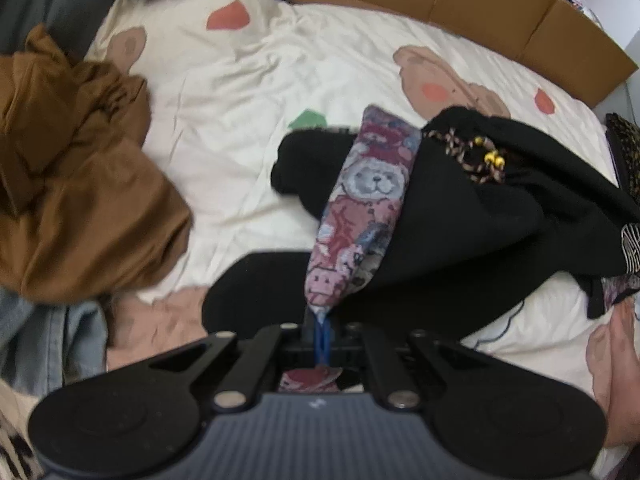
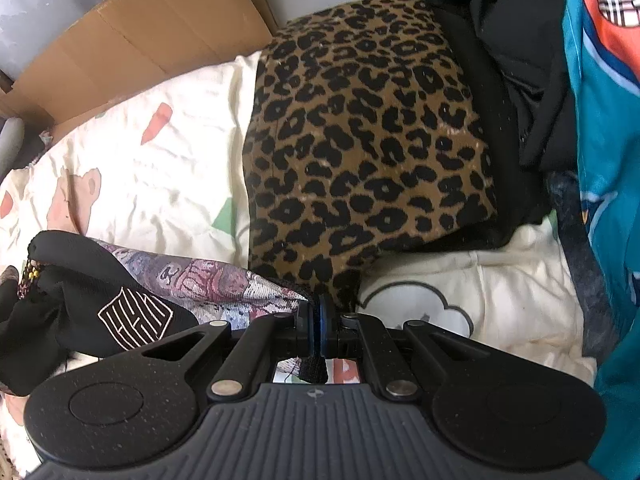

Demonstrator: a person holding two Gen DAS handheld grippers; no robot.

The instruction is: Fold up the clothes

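1. My left gripper (image 1: 322, 330) is pinched tight on the patterned trim of a black garment (image 1: 460, 220); the woven strip with a bear face (image 1: 360, 208) rises from between the pads toward the middle of the bed (image 1: 248, 92), and a scrap of it pokes out behind the jaws
2. My right gripper (image 2: 320, 322) is pressed together on another edge of the same garment (image 2: 120, 304), where the woven trim (image 2: 224, 284) and a dark knit hem run into the pads; a small black tag of fabric hangs behind the jaws
3. The garment hangs bunched between my two grippers above the cream bedspread with pink and orange shapes; most of its body is crumpled, so I cannot tell front from back or which part each gripper holds
4. A white line emblem (image 2: 134, 316) on the black cloth is partly folded and unreadable
5. A beaded cord (image 1: 480, 156) lies on the black fabric; its ends are blurred
6. A leopard-print piece (image 2: 360, 140) lies just beyond my right gripper; its far edge runs under dark clothes (image 2: 520, 60)
7. A brown heap (image 1: 72, 184) sits well apart to the left, cut off by the frame
8. A cardboard box (image 1: 500, 12) borders the bed's far side; its contents are too small to make out
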